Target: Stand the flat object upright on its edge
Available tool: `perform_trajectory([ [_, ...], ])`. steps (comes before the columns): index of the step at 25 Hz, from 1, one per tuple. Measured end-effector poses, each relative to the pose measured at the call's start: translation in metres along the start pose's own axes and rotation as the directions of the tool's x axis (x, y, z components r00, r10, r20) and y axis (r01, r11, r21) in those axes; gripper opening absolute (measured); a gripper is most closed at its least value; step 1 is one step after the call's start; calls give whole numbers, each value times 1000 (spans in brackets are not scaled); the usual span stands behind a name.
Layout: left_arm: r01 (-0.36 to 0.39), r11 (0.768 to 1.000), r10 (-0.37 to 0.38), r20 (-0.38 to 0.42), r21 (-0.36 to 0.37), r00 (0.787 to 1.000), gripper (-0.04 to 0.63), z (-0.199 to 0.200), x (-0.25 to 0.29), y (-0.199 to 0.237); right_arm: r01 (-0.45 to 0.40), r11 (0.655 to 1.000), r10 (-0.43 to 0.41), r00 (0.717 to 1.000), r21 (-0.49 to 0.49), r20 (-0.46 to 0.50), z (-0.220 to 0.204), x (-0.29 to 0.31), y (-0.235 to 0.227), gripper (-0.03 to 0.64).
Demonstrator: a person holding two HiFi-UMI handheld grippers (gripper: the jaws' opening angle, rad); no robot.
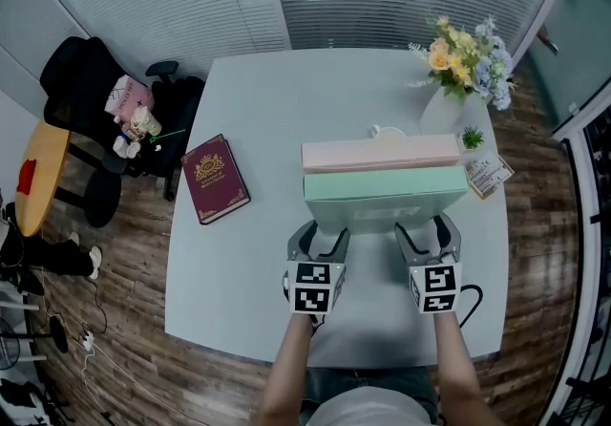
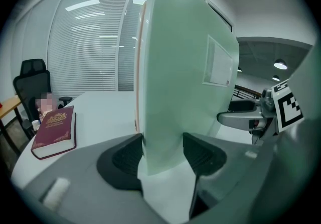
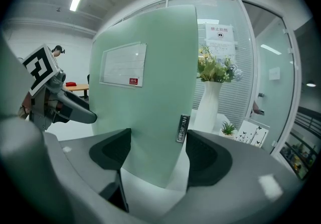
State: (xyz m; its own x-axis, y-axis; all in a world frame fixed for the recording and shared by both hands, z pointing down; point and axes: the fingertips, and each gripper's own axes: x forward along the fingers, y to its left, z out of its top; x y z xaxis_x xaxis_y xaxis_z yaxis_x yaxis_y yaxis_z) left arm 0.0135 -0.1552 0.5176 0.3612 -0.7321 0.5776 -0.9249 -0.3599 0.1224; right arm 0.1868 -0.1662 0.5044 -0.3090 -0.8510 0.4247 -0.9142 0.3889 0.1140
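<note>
A flat mint-green box (image 1: 385, 195) with a pink strip along its top stands raised on the white table (image 1: 248, 309), its broad green face toward me. My left gripper (image 1: 320, 235) holds its lower left part. In the left gripper view the box (image 2: 185, 82) rises between the pads, which press it from both sides at the left gripper (image 2: 164, 155). My right gripper (image 1: 427, 228) holds the lower right part the same way. There the box (image 3: 145, 97), with a white label and a small metal tag, fills the gap of the right gripper (image 3: 153, 155).
A maroon book (image 1: 218, 178) lies flat at the table's left. A white vase of flowers (image 1: 458, 71), a tiny potted plant (image 1: 472, 138) and a printed card (image 1: 489, 174) stand at the right, close to the box. A black chair (image 1: 95, 99) stands off the left edge.
</note>
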Motion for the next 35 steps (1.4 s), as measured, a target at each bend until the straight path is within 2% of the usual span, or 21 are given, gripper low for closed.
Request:
perform_trajectory([
  [7,-2,1000,2,10,-4,1000,262,2,0,-1,5,1000,-5,1000,-11,12,2,0,-2,368],
  [16,-26,999,25,27,27,999,261,4,3,3,9,1000,-8,1000,-19,30,3,4,-4,363],
  [35,-24,1000,25,59,-8,998,261,3,5,5,20,999,-17,999,-47,52,6,8,-4,351],
])
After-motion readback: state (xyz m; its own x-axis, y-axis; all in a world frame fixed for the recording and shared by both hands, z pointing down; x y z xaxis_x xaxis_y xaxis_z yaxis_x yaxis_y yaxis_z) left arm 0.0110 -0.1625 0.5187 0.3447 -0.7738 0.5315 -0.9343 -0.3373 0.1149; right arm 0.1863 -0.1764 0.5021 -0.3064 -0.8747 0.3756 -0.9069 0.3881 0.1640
